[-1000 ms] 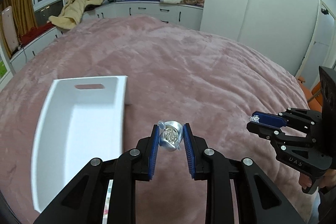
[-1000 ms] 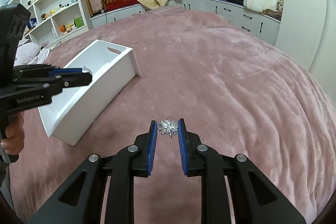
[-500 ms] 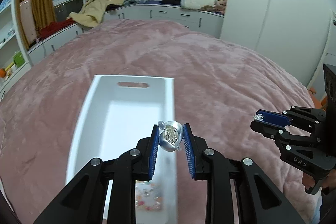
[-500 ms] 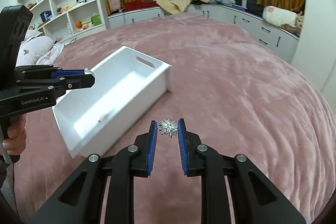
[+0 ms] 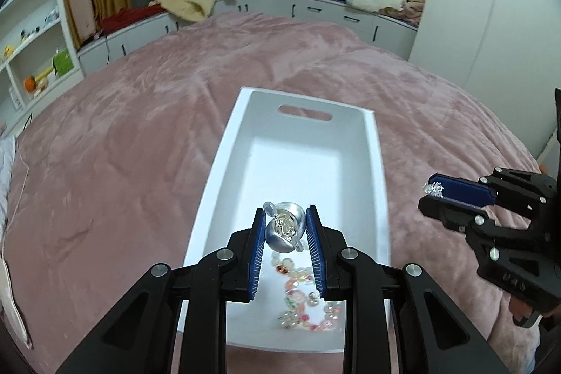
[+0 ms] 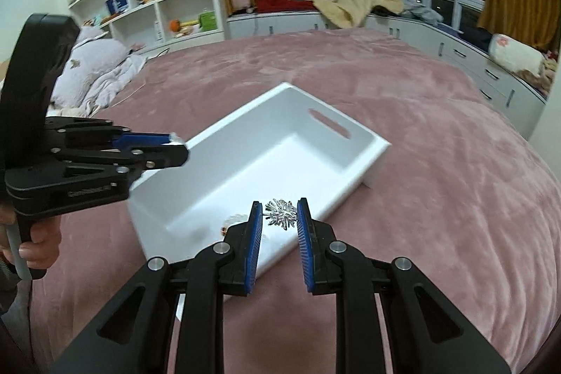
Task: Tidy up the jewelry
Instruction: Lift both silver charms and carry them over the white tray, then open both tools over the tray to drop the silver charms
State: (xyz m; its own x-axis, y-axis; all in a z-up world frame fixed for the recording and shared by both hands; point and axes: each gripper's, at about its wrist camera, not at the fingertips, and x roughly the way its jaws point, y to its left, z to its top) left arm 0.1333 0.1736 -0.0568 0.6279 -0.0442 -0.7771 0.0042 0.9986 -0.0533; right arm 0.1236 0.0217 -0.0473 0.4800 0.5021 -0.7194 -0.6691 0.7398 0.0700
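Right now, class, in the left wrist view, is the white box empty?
No, a beaded bracelet of clear and pink beads already lies on the floor of the white box.

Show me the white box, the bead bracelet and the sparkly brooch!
white box (image 5: 380, 163): left wrist view, right wall.
bead bracelet (image 5: 301, 307): left wrist view, middle beads.
sparkly brooch (image 6: 280, 214): right wrist view, its centre.

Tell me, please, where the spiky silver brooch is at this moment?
The spiky silver brooch is pinched in the right claw, held above the near edge of the white tray.
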